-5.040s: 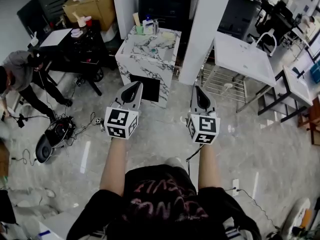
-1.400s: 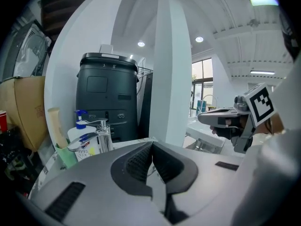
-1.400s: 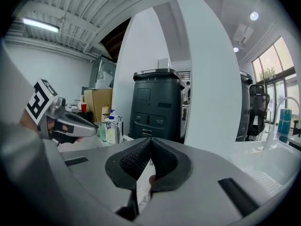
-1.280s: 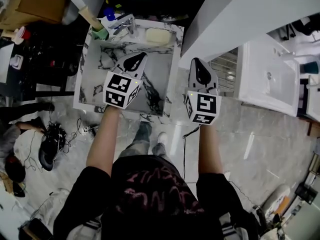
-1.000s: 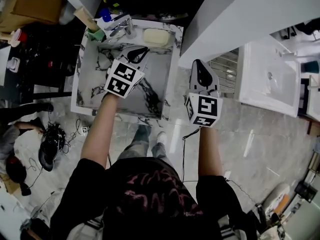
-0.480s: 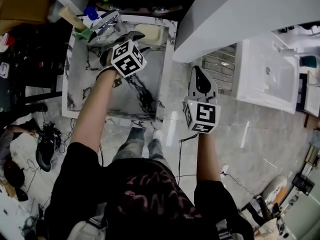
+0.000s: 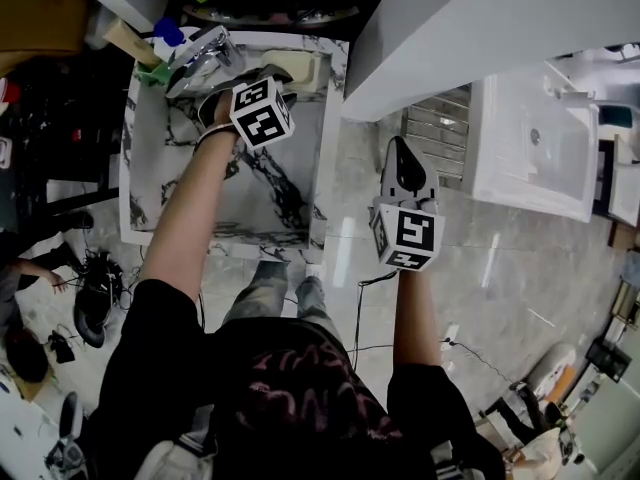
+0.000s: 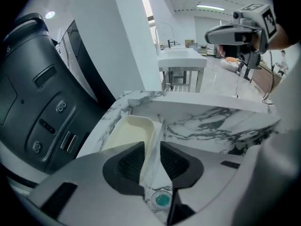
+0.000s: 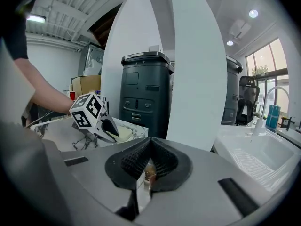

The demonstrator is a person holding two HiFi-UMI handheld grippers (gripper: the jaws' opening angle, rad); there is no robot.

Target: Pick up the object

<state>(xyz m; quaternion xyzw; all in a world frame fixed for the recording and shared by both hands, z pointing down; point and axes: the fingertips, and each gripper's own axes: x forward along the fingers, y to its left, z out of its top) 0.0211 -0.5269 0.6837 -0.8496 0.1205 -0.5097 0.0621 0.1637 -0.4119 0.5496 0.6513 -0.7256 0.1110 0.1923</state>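
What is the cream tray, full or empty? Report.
Empty, as far as visible: the cream tray shows a bare, smooth inside with nothing lying in it; its near end is hidden.

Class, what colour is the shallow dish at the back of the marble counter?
Cream. The dish shows best in the left gripper view.

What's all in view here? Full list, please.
counter: 1, white marble, head view's upper left
tray: 1, cream, counter's far corner
faucet: 1, chrome, counter's far edge
cup: 1, green, left of faucet
bins: 2, dark grey, behind counter
pillar: 1, white, right of counter
sink table: 1, white, far right
left gripper: 1, grey, jaws just closing, tray rim between them
right gripper: 1, grey, shut, empty, over floor
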